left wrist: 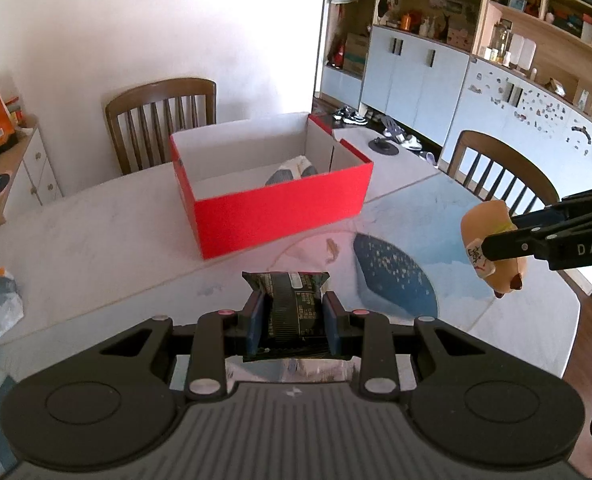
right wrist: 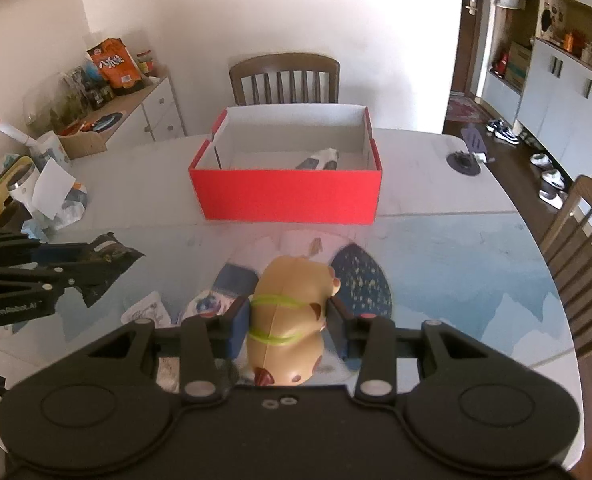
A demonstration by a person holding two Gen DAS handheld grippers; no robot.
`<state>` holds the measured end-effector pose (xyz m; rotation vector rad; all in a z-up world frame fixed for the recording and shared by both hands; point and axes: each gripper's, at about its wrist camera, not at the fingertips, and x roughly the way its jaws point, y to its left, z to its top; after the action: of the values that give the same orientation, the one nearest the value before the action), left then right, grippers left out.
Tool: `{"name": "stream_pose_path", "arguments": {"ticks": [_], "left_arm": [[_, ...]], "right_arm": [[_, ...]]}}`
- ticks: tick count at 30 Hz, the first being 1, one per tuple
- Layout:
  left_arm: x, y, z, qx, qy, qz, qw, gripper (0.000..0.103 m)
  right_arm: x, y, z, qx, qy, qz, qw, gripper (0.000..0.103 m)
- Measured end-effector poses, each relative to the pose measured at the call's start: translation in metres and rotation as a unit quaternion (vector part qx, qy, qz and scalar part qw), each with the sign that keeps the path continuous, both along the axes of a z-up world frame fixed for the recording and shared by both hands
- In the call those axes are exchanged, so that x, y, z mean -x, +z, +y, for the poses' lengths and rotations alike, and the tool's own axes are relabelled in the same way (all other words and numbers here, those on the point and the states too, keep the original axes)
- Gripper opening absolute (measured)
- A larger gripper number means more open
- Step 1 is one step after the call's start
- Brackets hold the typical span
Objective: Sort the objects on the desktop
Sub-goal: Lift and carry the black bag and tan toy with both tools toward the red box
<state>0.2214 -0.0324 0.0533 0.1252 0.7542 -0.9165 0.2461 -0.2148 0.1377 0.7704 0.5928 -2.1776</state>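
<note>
My left gripper is shut on a black snack packet and holds it above the table, short of the red box. It also shows in the right wrist view at the left. My right gripper is shut on a tan toy figure with green bands, held above the table. The toy also shows in the left wrist view at the right. The open red box stands mid-table and holds a small grey-white object.
A white table with a blue patterned mat carries the box. Loose packets lie on the mat below my right gripper. Clutter and a cup sit at the left edge. Wooden chairs stand behind and right of the table. A dark round item lies far right.
</note>
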Motion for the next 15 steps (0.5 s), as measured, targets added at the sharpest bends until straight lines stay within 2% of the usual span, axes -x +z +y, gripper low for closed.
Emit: {"name": "stream_pose_path", "arguments": {"ticks": [15], "left_arm": [[-0.042,0.025,-0.067,0.005,0.017,-0.001,0.9999,0.030]], "right_arm": [[0.066,0.035,-0.030,0.005,0.025,0.008,1.000,0.041]]}}
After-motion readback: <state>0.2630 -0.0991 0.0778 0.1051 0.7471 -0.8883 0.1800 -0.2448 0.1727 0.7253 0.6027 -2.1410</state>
